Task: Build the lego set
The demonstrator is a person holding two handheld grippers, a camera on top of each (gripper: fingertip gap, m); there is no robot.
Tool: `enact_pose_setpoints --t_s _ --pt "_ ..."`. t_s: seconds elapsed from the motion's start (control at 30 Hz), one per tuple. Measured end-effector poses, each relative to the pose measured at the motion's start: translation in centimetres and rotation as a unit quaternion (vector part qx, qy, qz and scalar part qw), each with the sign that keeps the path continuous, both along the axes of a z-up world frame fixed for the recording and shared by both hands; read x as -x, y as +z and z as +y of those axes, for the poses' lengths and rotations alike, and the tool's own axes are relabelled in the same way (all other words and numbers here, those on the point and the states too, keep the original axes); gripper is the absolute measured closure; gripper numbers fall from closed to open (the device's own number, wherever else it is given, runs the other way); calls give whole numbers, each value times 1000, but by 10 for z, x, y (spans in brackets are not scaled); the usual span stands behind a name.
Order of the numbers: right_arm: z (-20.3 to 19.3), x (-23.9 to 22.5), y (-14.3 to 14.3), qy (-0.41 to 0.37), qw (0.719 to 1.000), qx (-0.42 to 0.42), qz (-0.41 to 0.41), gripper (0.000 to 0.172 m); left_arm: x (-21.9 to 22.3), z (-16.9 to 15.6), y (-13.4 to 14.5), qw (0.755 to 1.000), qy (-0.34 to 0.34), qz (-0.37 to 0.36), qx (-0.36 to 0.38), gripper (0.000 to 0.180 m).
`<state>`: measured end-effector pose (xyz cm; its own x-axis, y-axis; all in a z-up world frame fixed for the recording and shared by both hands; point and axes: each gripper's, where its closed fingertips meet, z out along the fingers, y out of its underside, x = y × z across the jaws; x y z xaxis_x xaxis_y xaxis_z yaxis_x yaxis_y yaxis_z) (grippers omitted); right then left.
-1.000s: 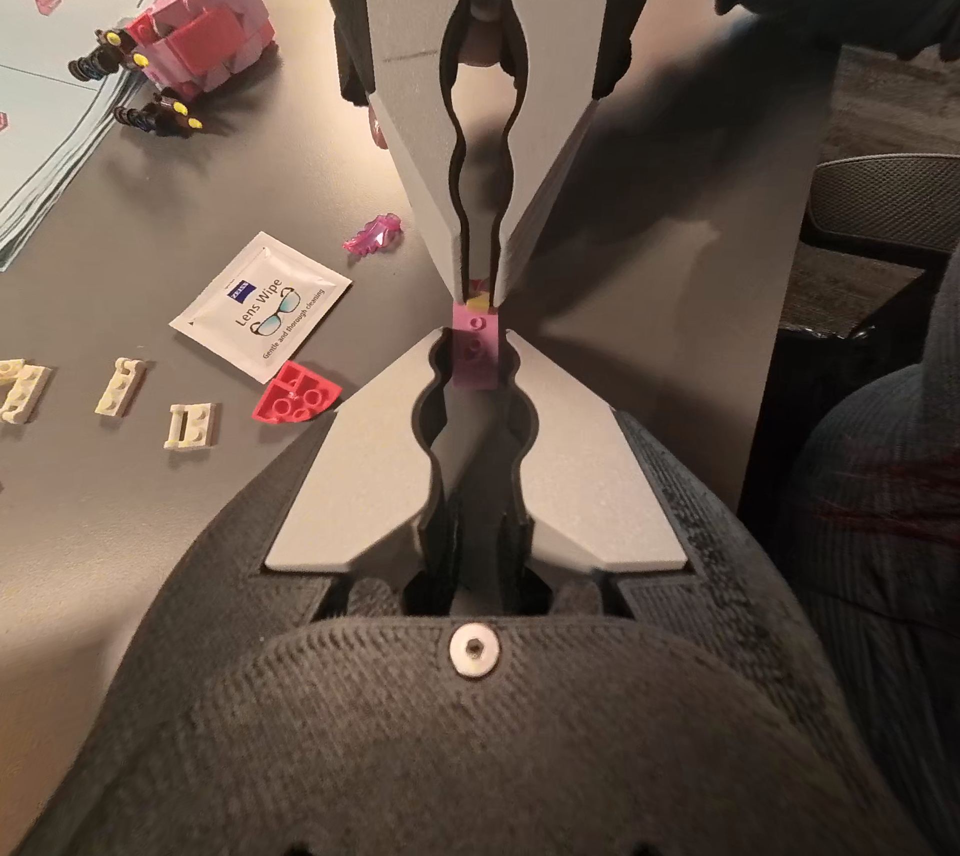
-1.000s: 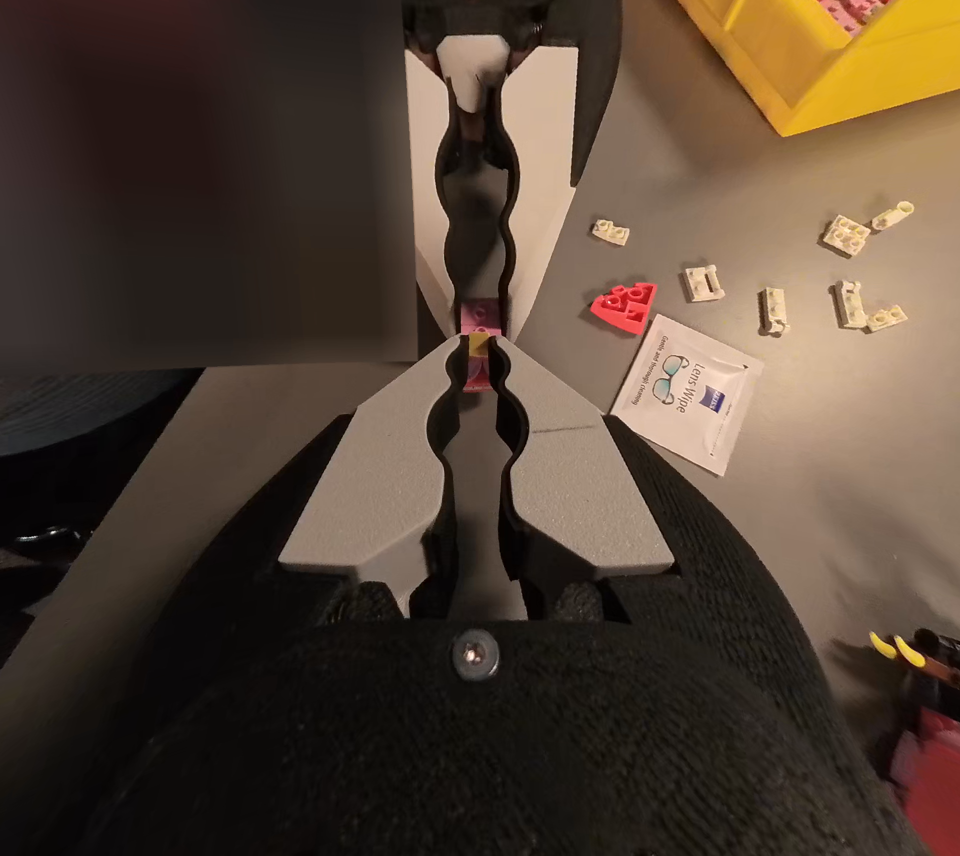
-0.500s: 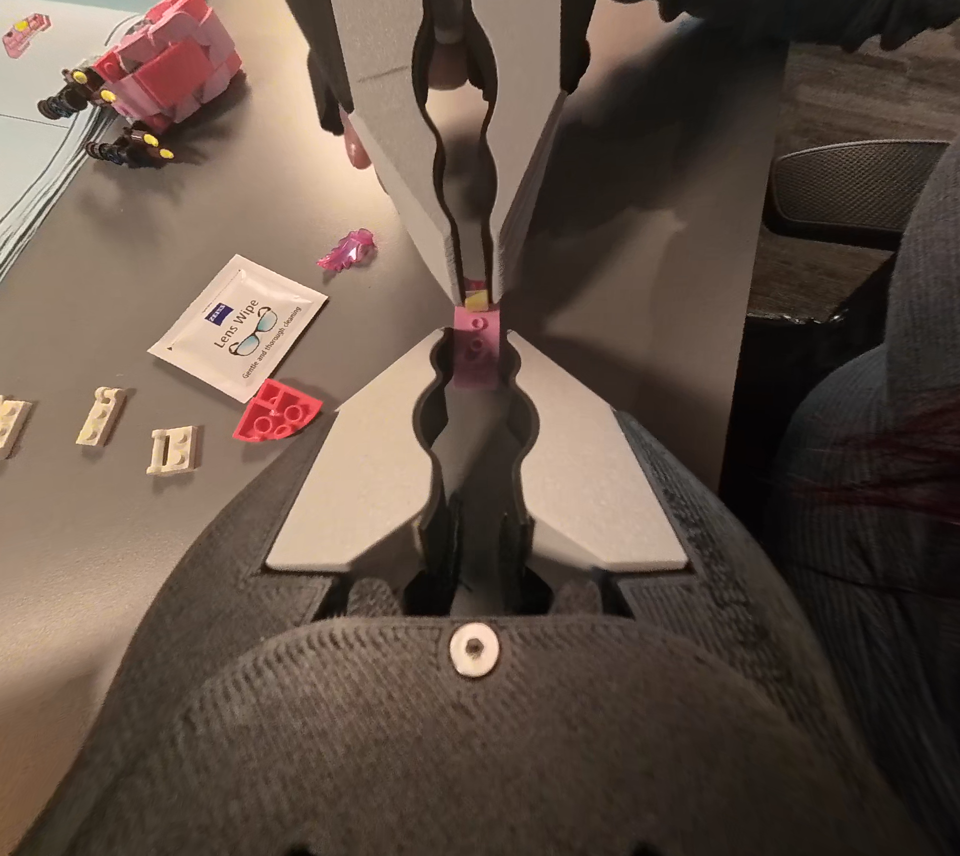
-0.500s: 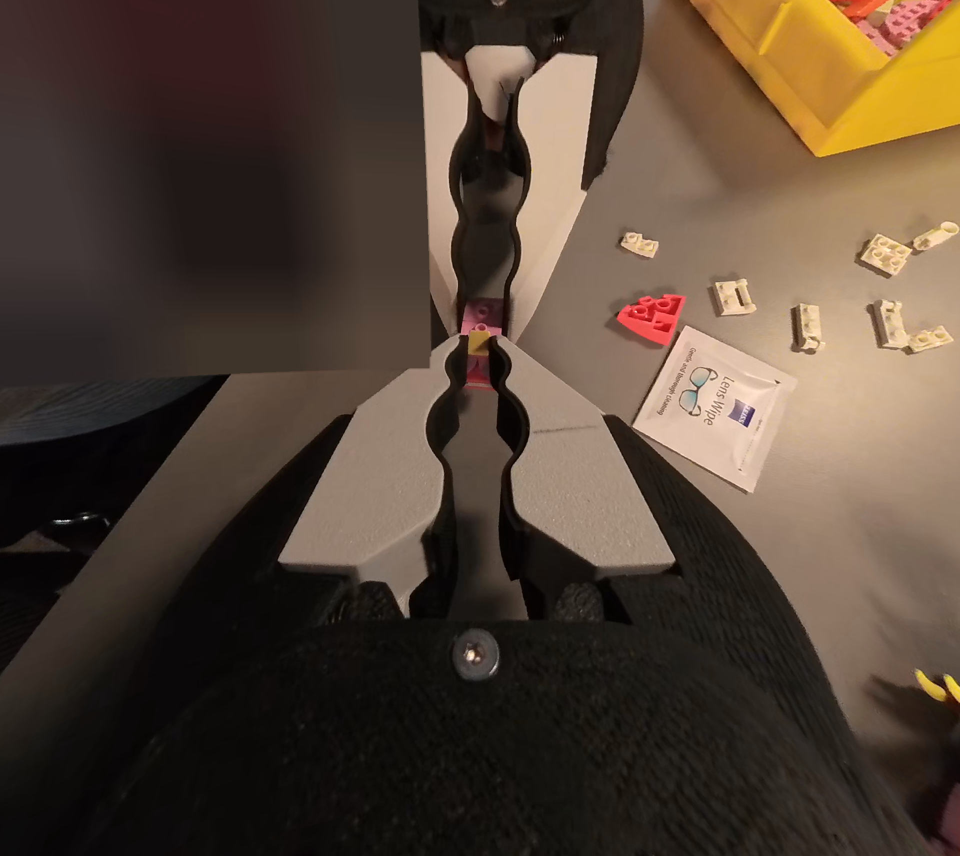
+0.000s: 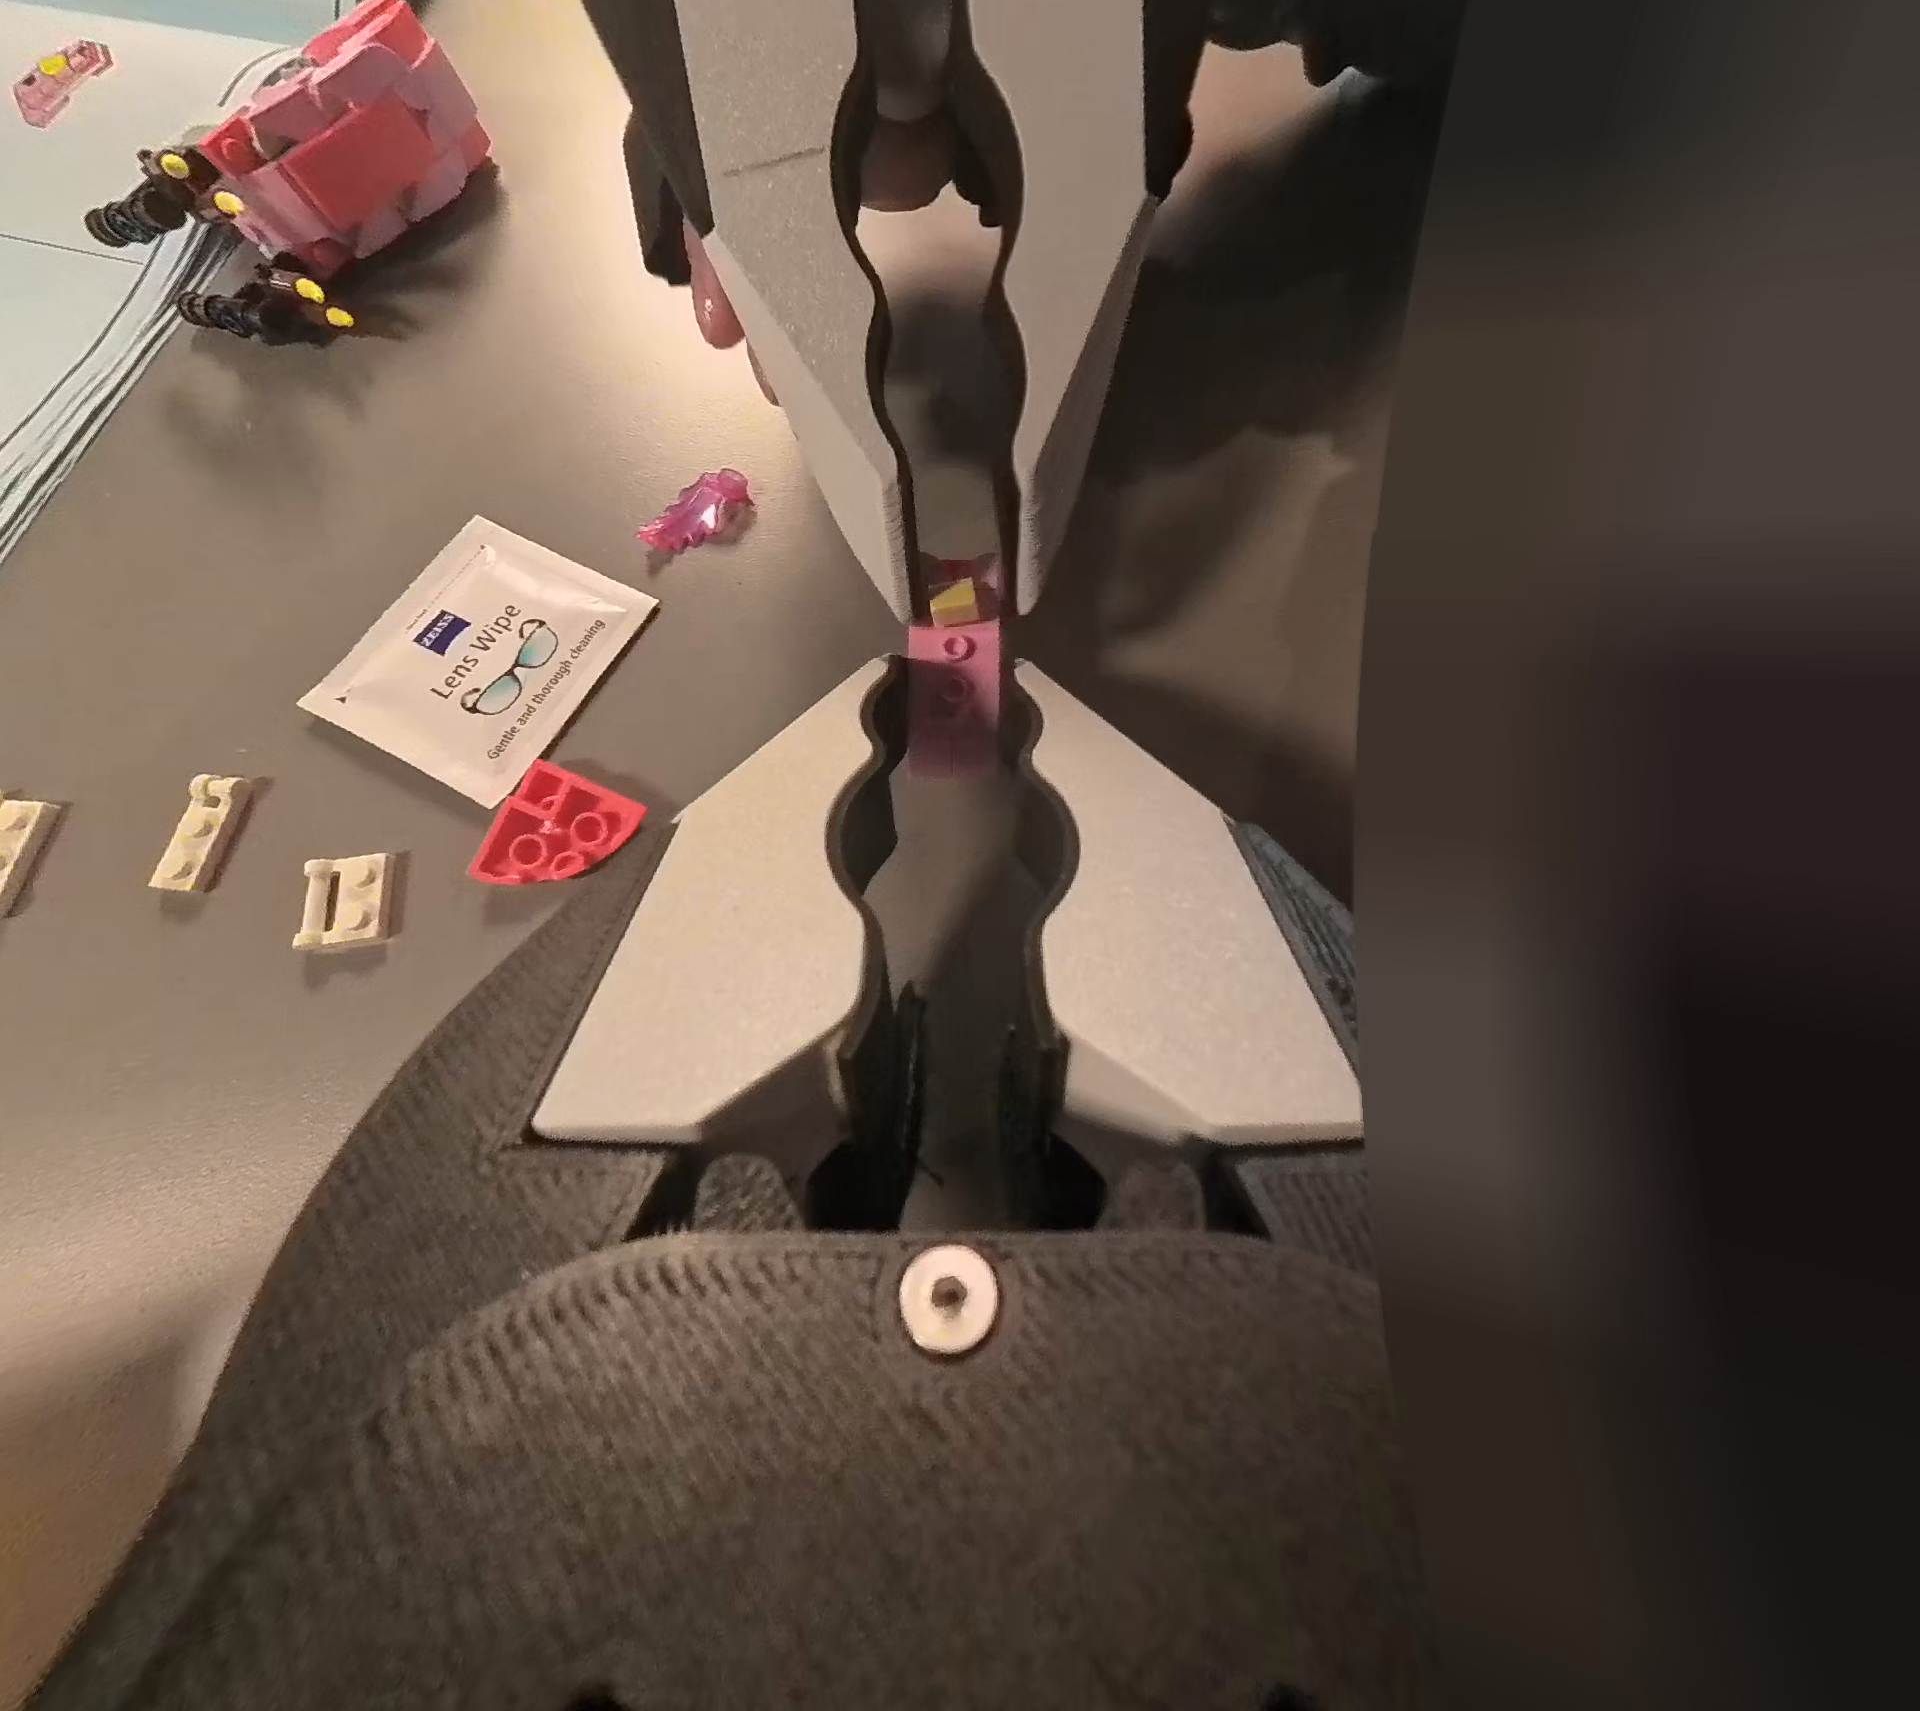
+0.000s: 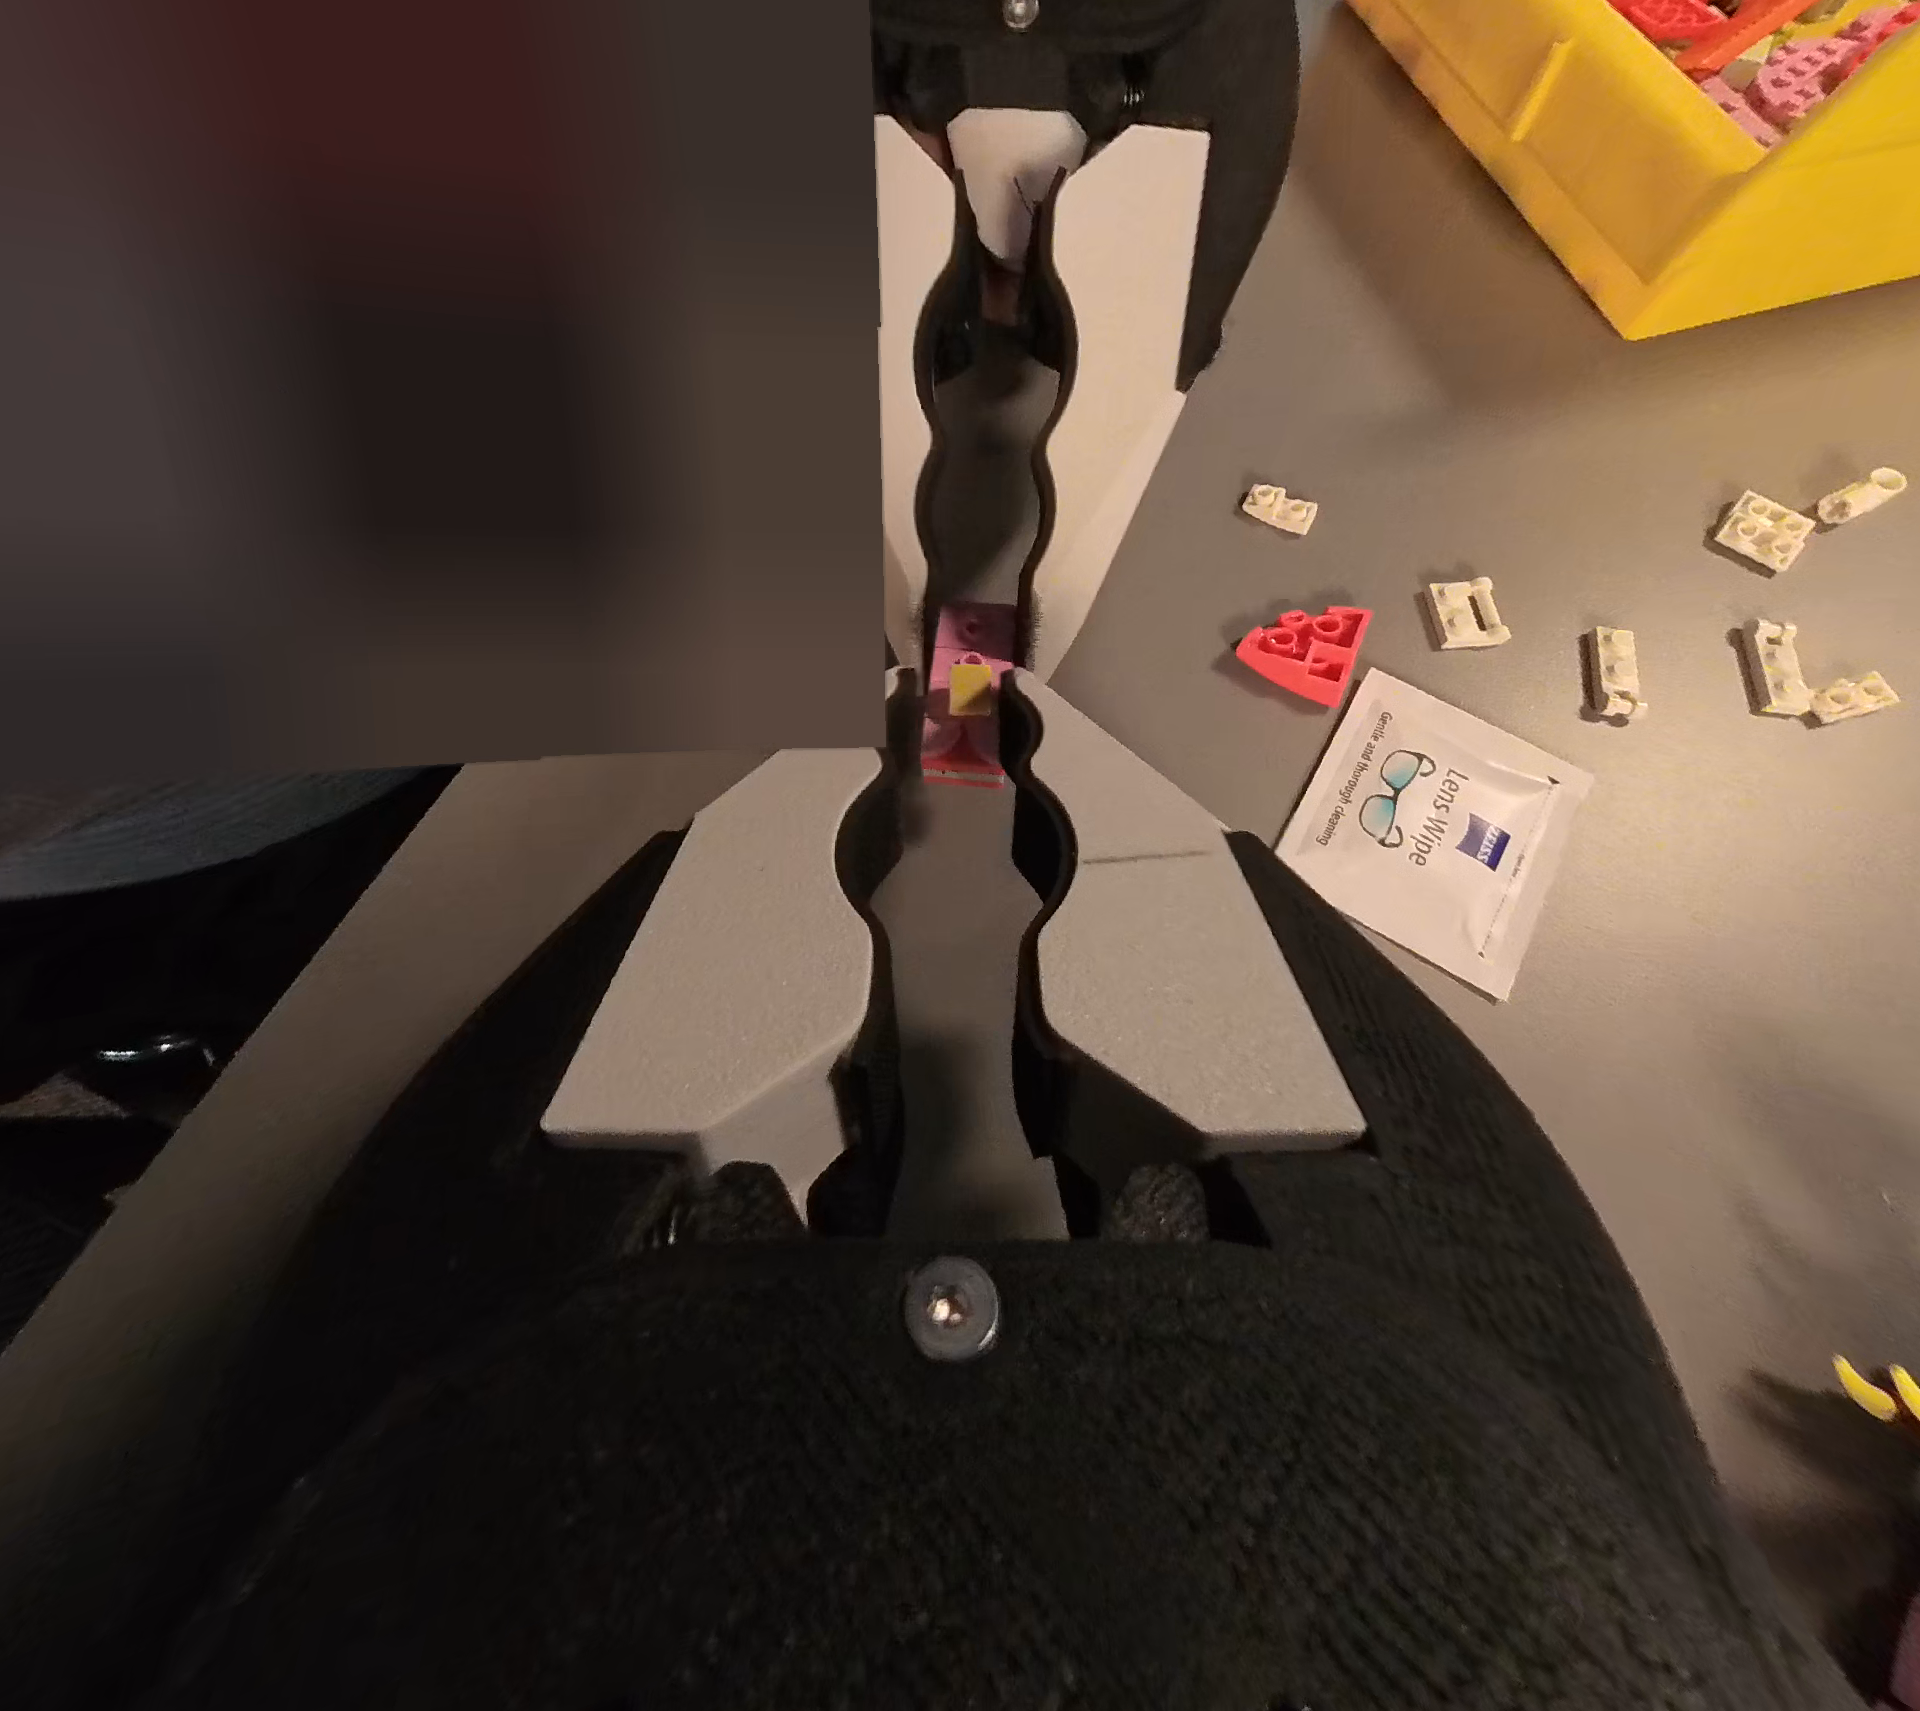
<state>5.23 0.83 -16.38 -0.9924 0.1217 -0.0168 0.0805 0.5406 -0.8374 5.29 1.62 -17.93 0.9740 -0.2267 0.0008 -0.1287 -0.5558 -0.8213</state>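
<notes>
Pink plastic fills the meeting point of the two claws: a small brick stack, pink with a yellow tile at its far end, sits pinched in the left claw, whose fingertips press its two sides, open no wider than the brick. The right claw faces it tip to tip. In the right wrist view its tips flank the stack's tiled end, and a narrow dark gap shows along the left side of the stack there, so this claw stands slightly parted about the stack without a clear grip. Whether its right pad touches is hard to tell.

On the grey surface to the left lie a white wipe sachet, a red wedge plate, a clear pink shard, several cream plates and a red-and-pink model on a booklet. A yellow bin of mixed bricks stands far right in the right wrist view.

Large blurred patches cover one side of each view. The stack's underside is hidden, and the bin and booklet are cut off by the picture edges.
</notes>
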Motion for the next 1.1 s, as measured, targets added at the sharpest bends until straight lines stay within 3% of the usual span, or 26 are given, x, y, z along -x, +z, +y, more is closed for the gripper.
enact_pose_setpoints --t_s 0.13,0.23,0.33,0.43,0.53,0.67,0.9,1.1 --pt "2 9 5 -26 999 0 39 131 8 2 1 1000 31 -7 1 164" --pt "3 27 15 -71 985 -25 157 114 22 3 4 996 86 -31 0 164" --pt "6 45 23 -108 932 -94 331 111 38 3 9 989 137 -50 1 164" --pt "7 56 23 -117 866 -181 450 110 43 4 19 983 158 -93 -8 164" --pt "7 65 22 -121 806 -244 526 114 49 3 24 980 173 -98 -10 164" --pt "5 68 19 -119 772 -274 562 130 51 3 29 978 179 -102 -14 164" --pt "3 68 22 -120 746 -284 590 157 51 4 33 977 184 -108 -17 165" --pt "5 68 28 -147 769 -256 568 157 50 4 40 976 184 -111 -28 165"
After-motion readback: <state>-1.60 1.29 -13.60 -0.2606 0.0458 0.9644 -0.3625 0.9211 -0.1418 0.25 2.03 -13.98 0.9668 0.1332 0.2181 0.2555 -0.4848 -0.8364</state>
